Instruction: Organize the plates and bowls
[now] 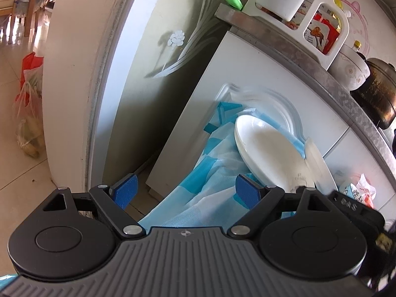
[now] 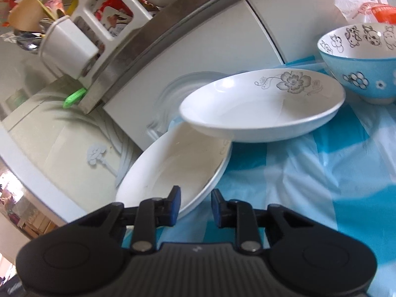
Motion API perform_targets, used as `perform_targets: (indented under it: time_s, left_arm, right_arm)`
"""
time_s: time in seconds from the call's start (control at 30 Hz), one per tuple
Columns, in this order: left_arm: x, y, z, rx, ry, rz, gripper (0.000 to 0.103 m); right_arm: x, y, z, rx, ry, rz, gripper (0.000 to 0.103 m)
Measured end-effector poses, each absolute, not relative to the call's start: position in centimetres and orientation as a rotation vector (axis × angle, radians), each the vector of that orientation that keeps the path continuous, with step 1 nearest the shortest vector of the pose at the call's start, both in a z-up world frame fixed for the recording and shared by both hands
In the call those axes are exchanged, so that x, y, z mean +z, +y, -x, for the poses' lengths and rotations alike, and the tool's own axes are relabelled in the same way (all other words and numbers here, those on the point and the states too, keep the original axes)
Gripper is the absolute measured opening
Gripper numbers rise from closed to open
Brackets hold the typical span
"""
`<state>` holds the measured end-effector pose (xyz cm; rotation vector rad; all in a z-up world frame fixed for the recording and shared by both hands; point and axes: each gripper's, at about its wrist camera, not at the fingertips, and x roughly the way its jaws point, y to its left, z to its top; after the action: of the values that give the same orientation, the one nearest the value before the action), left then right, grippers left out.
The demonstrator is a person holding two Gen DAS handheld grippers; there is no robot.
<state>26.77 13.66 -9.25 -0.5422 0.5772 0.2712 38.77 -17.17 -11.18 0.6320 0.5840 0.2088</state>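
A plain white plate (image 2: 173, 168) lies tilted at the left edge of the blue-checked tablecloth (image 2: 309, 173). My right gripper (image 2: 195, 205) is shut on its near rim. A second white plate (image 2: 259, 106) with a grey flower print rests partly on the first plate's far rim. A blue bowl (image 2: 358, 69) with cartoon cows inside stands behind it to the right. In the left wrist view the plates (image 1: 267, 148) appear ahead and to the right. My left gripper (image 1: 186, 190) hangs open over the cloth's edge with nothing between its fingers.
A white cabinet (image 1: 198, 113) with a grey counter (image 1: 309, 61) stands behind the table. On the counter are a white utensil rack (image 1: 309, 12) and a dark pot (image 1: 378, 91). Plastic bags (image 1: 29, 104) sit on the floor to the left. A crumpled bag (image 2: 366, 7) lies behind the bowl.
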Motion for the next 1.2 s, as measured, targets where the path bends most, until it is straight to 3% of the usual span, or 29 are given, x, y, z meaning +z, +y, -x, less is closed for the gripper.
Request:
perform_targets:
  time_s: [0.07, 0.1, 0.27, 0.4, 0.63, 0.77, 0.93, 1.2]
  left_arm:
    - [-9.2, 13.6, -26.7, 0.267, 0.575, 0.545, 0.103]
    - [-9.1, 13.6, -26.7, 0.265, 0.572, 0.546, 0.103]
    - [-9.1, 13.4, -26.4, 0.256, 0.571, 0.543, 0.103]
    - [-8.8, 13.2, -26.3, 0.239, 0.566, 0.539, 0.103]
    - [-8.6, 12.3, -26.2, 0.198, 0.567, 0.507, 0.103]
    - [-8.5, 11.8, -26.2, 0.185, 0.570, 0.500, 0.103]
    - [-8.6, 11.2, -26.4, 0.166, 0.575, 0.479, 0.103]
    - [-5.9, 10.4, -26.7, 0.168, 0.544, 0.427, 0.103]
  right_arm:
    - [-10.5, -16.9, -37.0, 0.212, 0.548, -0.620, 0.013]
    - [-10.0, -16.7, -36.0, 0.219, 0.534, -0.598, 0.000]
    - [-9.4, -16.7, -32.8, 0.228, 0.540, -0.579, 0.003]
    - [-9.3, -19.0, -32.2, 0.158, 0.503, -0.625, 0.038]
    - [-10.8, -24.1, -33.5, 0.090, 0.415, -0.958, 0.076]
    - [-12.1, -25.0, -35.3, 0.117, 0.380, -1.106, 0.080]
    - [-11.9, -24.4, -37.0, 0.114, 0.339, -1.102, 0.089]
    - [-11.0, -23.1, -34.2, 0.080, 0.351, -1.008, 0.094]
